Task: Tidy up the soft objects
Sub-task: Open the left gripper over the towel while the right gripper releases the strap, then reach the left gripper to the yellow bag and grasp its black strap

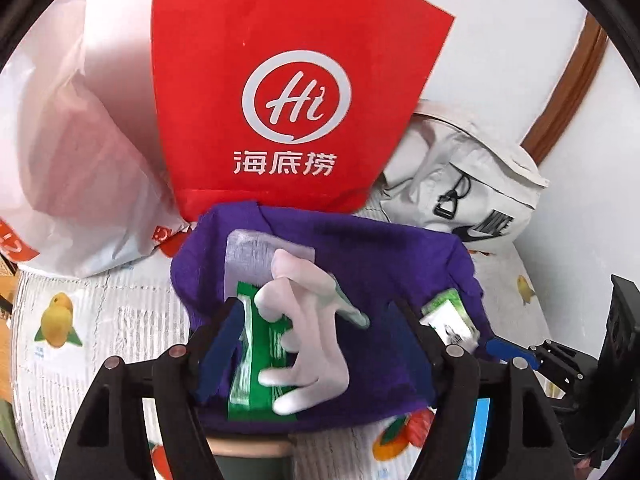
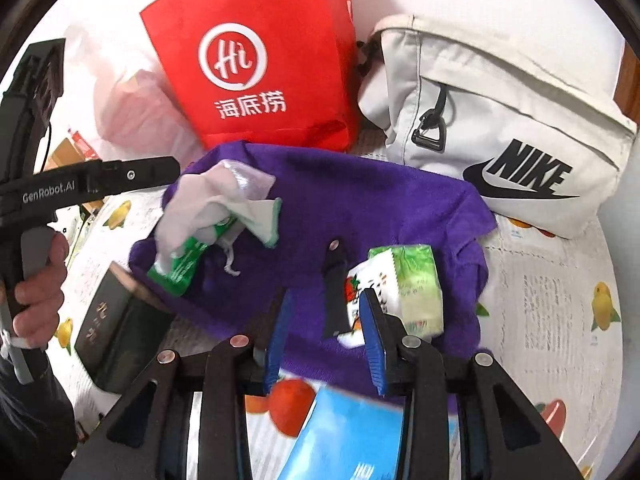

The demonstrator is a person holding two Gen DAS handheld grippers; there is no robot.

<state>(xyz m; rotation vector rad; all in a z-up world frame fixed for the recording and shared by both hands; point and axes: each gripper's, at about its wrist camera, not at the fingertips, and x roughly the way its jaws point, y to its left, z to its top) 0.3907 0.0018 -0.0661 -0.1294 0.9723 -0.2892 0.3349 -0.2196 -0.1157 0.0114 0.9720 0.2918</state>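
A purple cloth (image 1: 360, 256) lies spread on the table and also shows in the right wrist view (image 2: 360, 208). On it lie a white glove (image 1: 308, 332), a green tissue pack (image 1: 260, 364) under the glove, and a second green-white tissue pack (image 1: 450, 316). My left gripper (image 1: 316, 320) is open over the glove and green pack. In the right wrist view the glove (image 2: 208, 204) drapes the green pack (image 2: 184, 268). My right gripper (image 2: 326, 304) is open, its right finger beside the green-white pack (image 2: 404, 288).
A red paper bag (image 1: 288, 80) stands behind the cloth, a white plastic bag (image 1: 72, 152) to its left, a white Nike bag (image 2: 500, 128) to the right. A dark box (image 2: 116, 328) sits at the cloth's left; a blue packet (image 2: 348, 432) lies near the front. The tablecloth (image 1: 80, 320) has a fruit print.
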